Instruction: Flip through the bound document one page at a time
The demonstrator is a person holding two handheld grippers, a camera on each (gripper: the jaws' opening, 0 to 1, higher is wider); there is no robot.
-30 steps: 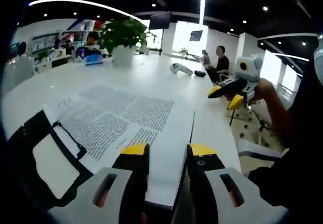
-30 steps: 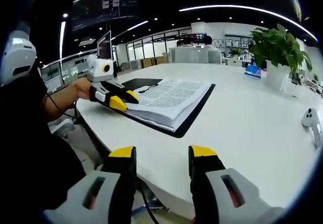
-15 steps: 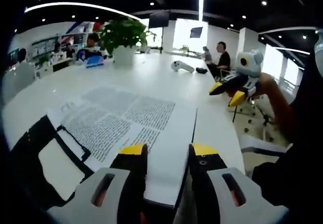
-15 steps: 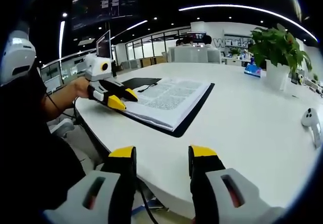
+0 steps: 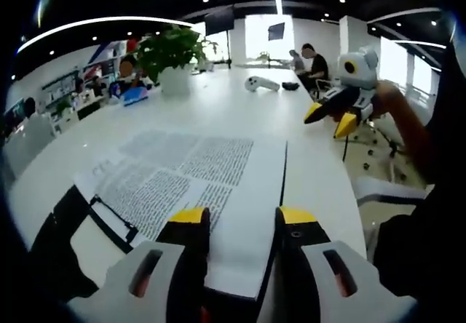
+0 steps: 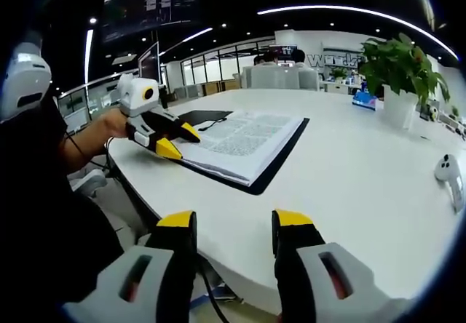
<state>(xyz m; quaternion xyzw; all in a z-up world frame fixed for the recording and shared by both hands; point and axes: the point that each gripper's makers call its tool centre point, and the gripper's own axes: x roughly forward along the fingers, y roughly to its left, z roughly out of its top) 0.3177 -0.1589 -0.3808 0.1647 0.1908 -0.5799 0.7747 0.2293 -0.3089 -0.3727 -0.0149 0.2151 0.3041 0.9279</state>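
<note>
The left gripper [image 5: 242,217] sits at the near edge of the bound document [image 5: 191,169], its 2 yellow-tipped jaws parted with nothing between them, probably so 1 sheet can be caught at that edge. The document lies open and flat on its black cover on the white table [image 5: 218,105], printed page up. The right gripper [image 6: 234,221] hangs off the table's edge, jaws spread and empty, well apart from the document [image 6: 244,145], likely keeping out of the way. A potted plant [image 6: 399,72] stands farther back.

The bound document's [image 5: 182,177] printed text is too blurred to read.
</note>
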